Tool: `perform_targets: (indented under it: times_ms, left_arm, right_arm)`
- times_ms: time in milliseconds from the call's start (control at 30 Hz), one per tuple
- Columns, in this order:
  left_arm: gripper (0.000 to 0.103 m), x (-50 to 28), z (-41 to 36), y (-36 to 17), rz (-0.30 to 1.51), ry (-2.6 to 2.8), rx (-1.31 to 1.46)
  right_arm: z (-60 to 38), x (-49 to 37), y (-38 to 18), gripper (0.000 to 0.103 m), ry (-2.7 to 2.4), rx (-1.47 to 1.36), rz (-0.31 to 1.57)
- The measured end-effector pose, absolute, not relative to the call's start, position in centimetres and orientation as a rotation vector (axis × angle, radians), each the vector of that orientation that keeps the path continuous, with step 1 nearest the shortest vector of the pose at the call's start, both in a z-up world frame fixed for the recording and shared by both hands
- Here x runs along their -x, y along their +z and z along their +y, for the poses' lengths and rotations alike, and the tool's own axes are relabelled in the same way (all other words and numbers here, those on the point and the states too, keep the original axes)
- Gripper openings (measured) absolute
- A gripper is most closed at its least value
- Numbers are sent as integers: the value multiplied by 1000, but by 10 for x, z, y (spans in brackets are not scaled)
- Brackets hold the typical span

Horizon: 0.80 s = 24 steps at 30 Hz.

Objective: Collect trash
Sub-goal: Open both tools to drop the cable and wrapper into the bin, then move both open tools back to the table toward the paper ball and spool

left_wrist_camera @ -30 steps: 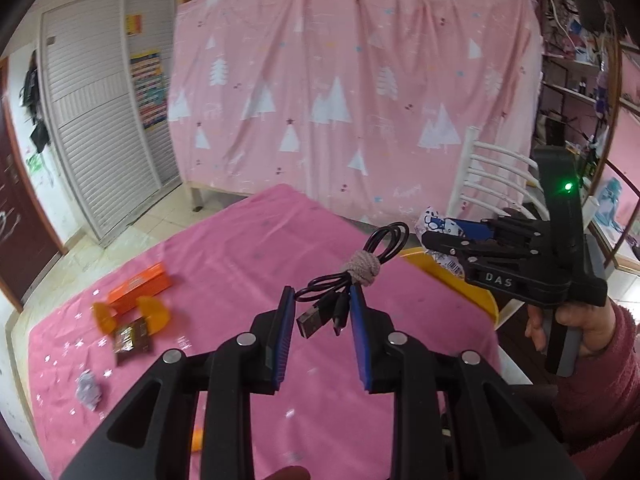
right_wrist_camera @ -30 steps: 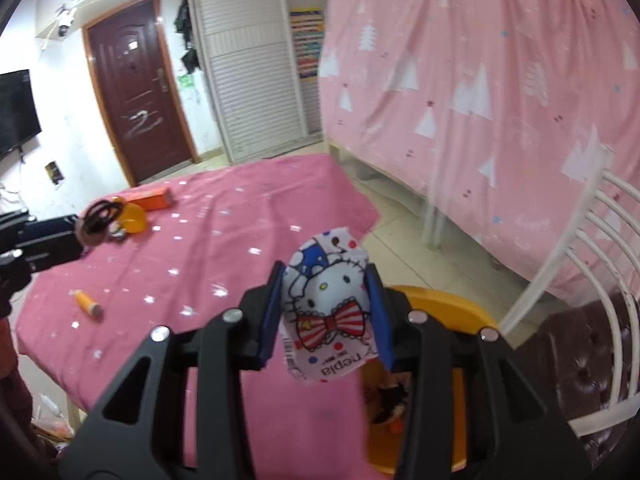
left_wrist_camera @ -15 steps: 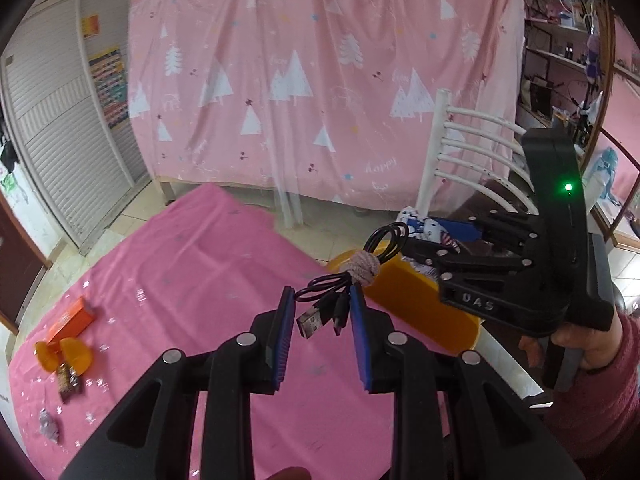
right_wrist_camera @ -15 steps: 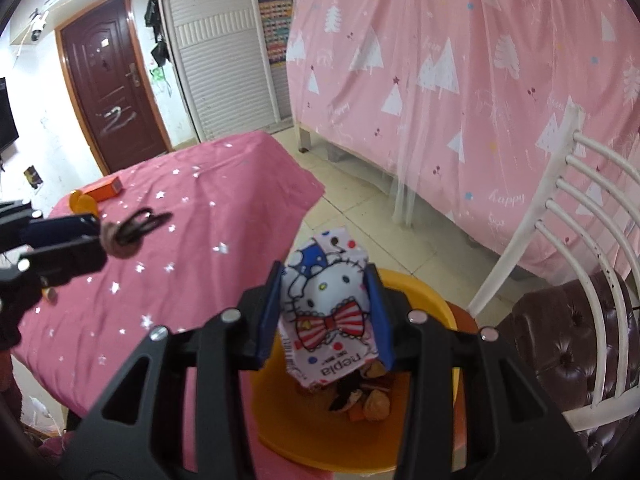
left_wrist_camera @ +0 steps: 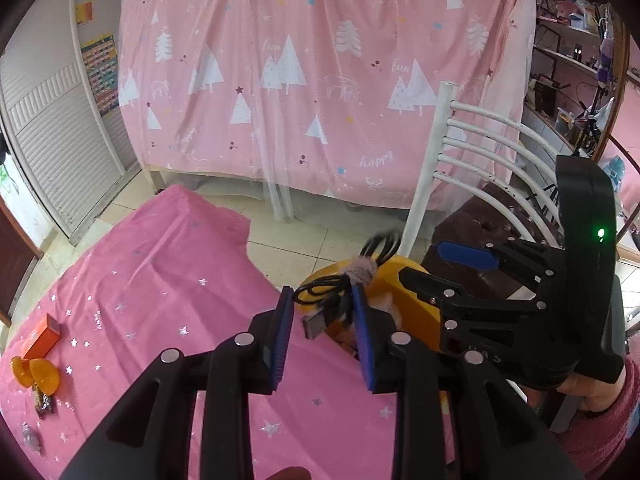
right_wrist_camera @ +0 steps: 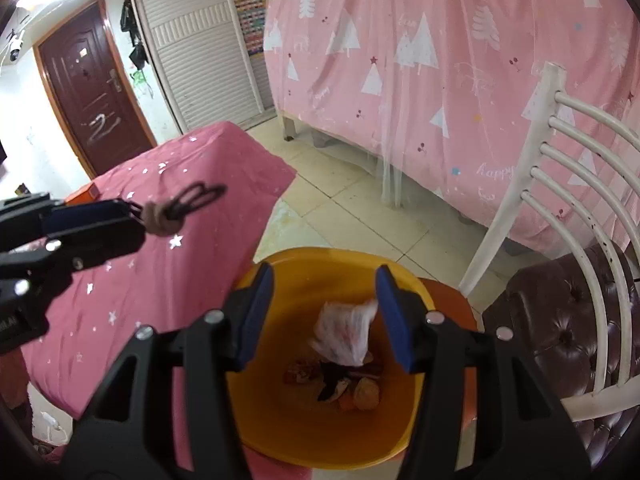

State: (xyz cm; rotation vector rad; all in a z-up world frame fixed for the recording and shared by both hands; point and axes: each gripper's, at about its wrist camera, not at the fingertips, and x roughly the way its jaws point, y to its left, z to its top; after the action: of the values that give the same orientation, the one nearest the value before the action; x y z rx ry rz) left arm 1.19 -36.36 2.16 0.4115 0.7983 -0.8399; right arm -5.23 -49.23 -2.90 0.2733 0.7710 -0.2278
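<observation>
My right gripper (right_wrist_camera: 325, 312) is open above the yellow bin (right_wrist_camera: 280, 432). The white printed wrapper (right_wrist_camera: 344, 332) is blurred in mid-fall inside the bin, above other scraps. My left gripper (left_wrist_camera: 322, 332) has its jaws spread; the coiled black USB cable (left_wrist_camera: 344, 284) with a fuzzy tie hangs blurred between them over the bin's rim (left_wrist_camera: 416, 300). In the right wrist view the cable (right_wrist_camera: 176, 208) sticks out from the left gripper at the left. Whether the pads still touch the cable is unclear.
The pink starred tablecloth (left_wrist_camera: 160, 280) carries an orange box (left_wrist_camera: 40, 336), orange plastic pieces (left_wrist_camera: 36, 374), a dark wrapper (left_wrist_camera: 44, 402) and a crumpled foil (left_wrist_camera: 30, 436) at far left. A white chair (right_wrist_camera: 580, 200) with dark cushion stands right of the bin.
My right gripper opened and let go of the printed wrapper, which drops into the bin. My left gripper swung right over the bin and its jaws spread around the cable.
</observation>
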Motion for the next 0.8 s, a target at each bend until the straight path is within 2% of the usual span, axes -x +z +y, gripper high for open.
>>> perform_targets:
  times_ms: [33, 100, 133, 167, 300, 467, 667, 800]
  left_arm:
    - [25, -13, -365, 21, 800, -839, -410]
    - [36, -14, -366, 20, 804, -845, -404]
    - [48, -14, -365, 20, 801, -838, -403]
    - [51, -14, -364, 19, 798, -833, -403]
    - [51, -15, -354, 22, 795, -819, -390]
    - [58, -18, -327, 31, 792, -784, -322]
    - [59, -12, -288, 52, 728, -739, -280]
    - [60, -13, -262, 62, 710, -700, -256]
  right_arm:
    - [-494, 53, -29, 51, -230, -277, 769]
    - [-496, 55, -28, 51, -233, -280, 765]
    - [-496, 55, -27, 51, -234, -281, 763]
    - [-496, 56, -26, 51, -232, -282, 762]
    - [-490, 55, -24, 60, -211, -279, 747]
    - [-474, 54, -16, 60, -180, -253, 725]
    - [-451, 48, -6, 61, -139, -226, 711]
    - [-426, 39, 2, 65, -90, -200, 706]
